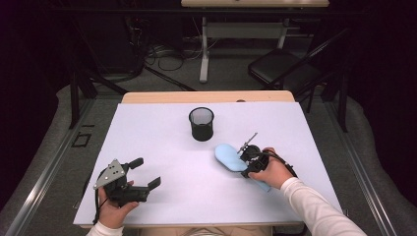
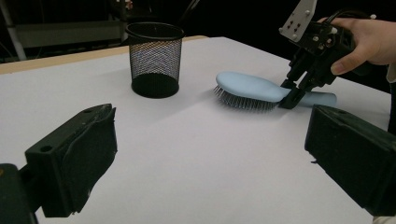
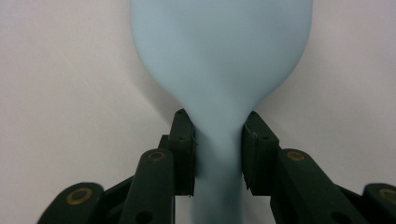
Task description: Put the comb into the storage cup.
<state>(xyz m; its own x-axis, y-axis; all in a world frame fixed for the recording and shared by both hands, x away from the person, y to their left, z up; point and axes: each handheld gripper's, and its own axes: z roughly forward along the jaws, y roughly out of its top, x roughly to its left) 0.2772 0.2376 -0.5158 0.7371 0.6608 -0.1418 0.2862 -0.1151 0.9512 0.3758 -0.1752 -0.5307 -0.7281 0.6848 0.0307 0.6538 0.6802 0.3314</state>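
mesh cup (image 1: pixel 201 124): black, upright, beyond my right gripper, near it
table (image 1: pixel 162 147): white top under my 2 grippers
chair (image 1: pixel 285 69): dark, far beyond

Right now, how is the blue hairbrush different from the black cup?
The hairbrush is light blue and solid; the mesh cup is black and see-through. The hairbrush lies flat on the table, bristles down, while the cup stands upright with its mouth open. The right tool is clamped on the hairbrush's neck, while nothing touches the cup. Both sit on the same white table.
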